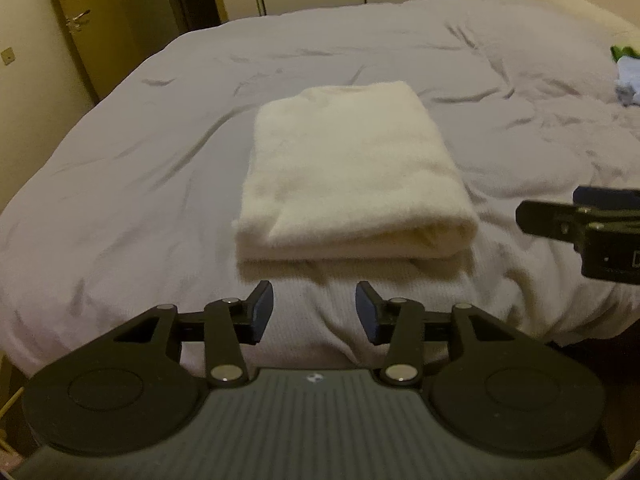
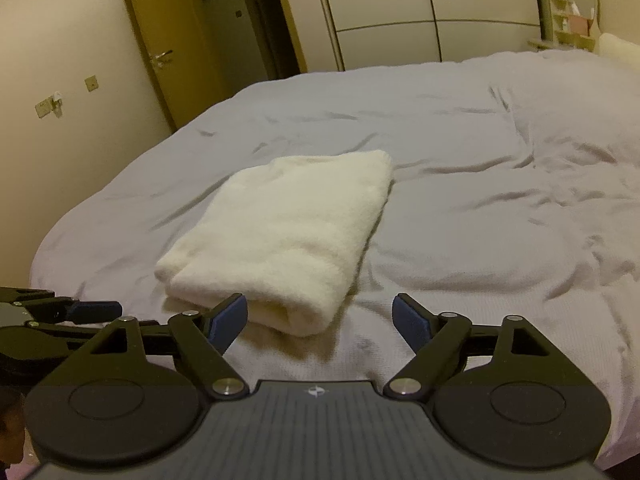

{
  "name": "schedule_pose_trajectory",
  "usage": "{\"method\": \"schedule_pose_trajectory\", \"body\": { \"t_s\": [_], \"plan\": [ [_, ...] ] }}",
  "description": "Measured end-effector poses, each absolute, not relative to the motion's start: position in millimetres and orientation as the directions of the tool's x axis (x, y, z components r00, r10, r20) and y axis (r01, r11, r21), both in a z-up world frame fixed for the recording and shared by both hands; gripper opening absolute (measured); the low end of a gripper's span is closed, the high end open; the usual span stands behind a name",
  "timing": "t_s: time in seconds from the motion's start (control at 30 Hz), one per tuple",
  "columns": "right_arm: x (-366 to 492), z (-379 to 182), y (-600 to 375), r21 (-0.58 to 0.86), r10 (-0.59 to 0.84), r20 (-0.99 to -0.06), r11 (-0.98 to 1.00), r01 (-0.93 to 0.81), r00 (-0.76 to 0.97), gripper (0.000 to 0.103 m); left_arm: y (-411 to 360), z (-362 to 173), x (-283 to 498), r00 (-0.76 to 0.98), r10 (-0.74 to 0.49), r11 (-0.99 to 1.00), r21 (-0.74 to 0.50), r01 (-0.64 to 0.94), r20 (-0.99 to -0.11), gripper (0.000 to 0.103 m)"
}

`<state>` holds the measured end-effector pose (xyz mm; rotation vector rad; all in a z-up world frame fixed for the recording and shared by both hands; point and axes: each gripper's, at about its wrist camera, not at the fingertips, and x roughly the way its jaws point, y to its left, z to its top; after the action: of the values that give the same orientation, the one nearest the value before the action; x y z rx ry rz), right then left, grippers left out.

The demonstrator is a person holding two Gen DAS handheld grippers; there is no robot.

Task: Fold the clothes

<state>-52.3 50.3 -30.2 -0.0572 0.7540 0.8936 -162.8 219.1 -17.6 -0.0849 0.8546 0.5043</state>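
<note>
Cream towel (image 1: 352, 172) folded on bed (image 1: 120, 168).

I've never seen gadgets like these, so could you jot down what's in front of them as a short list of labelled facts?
Setting: bedroom, a bed with a wrinkled pale grey cover
Main item: a cream folded garment, lying flat near the front edge of the bed
Left gripper: open, nothing between its fingers, just short of the garment
Right gripper: open, empty, at the garment's near corner
Other clothes: small blue and green pieces at the far right of the bed
Background: wooden door, white wardrobe
</note>
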Motion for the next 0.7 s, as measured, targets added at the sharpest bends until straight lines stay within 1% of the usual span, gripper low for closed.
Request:
{"method": "schedule_pose_trajectory", "body": {
  "t_s": [0.03, 0.1, 0.2, 0.27, 0.3, 0.4, 0.57, 0.7],
  "plan": [
    [-49.8, -31.4, 50.8, 0.269, 0.689, -0.616, 0.64, -0.72, 0.382, 0.083, 226.6, -16.8, -165.4, 0.56, 0.385, 0.88, 0.109, -0.462, -0.733, 0.051],
    [-41.9, -35.8, 50.1, 0.315, 0.704, -0.612, 0.634, -0.706, 0.359, 0.083, 245.0, -15.5, -171.4, 0.585, 0.37, 0.878, 0.067, -0.473, -0.722, 0.055],
    [-23.9, -47.4, 52.3, 0.397, 0.719, -0.611, 0.639, -0.659, 0.331, 0.083, 282.7, -16.4, -179.0, 0.607, 0.336, 0.864, -0.021, -0.503, -0.72, 0.055],
    [-10.6, -56.0, 55.2, 0.45, 0.729, -0.609, 0.642, -0.621, 0.313, 0.083, 309.6, -19.5, -178.4, 0.64, 0.279, 0.865, -0.101, -0.491, -0.716, 0.055],
    [-2.3, -60.4, 58.1, 0.48, 0.737, -0.603, 0.64, -0.601, 0.304, 0.083, 322.8, -21.2, -177.6, 0.656, 0.249, 0.865, -0.141, -0.482, -0.712, 0.057],
    [24.2, -74.8, 66.8, 0.574, 0.768, -0.579, 0.623, -0.532, 0.275, 0.083, 360.2, -30.7, -166.6, 0.704, 0.136, 0.844, -0.29, -0.451, -0.697, 0.058],
    [67.2, -103.8, 82.5, 0.714, 0.821, -0.528, 0.568, -0.409, 0.22, 0.083, 414.2, -60.7, -126.7, 0.715, -0.001, 0.793, -0.437, -0.425, -0.699, 0.058],
    [94.5, -127.1, 95.6, 0.775, 0.846, -0.506, 0.531, -0.342, 0.166, 0.083, 448.1, -91.7, -96.7, 0.716, -0.139, 0.707, -0.574, -0.412, -0.685, 0.058]
  ]
}}
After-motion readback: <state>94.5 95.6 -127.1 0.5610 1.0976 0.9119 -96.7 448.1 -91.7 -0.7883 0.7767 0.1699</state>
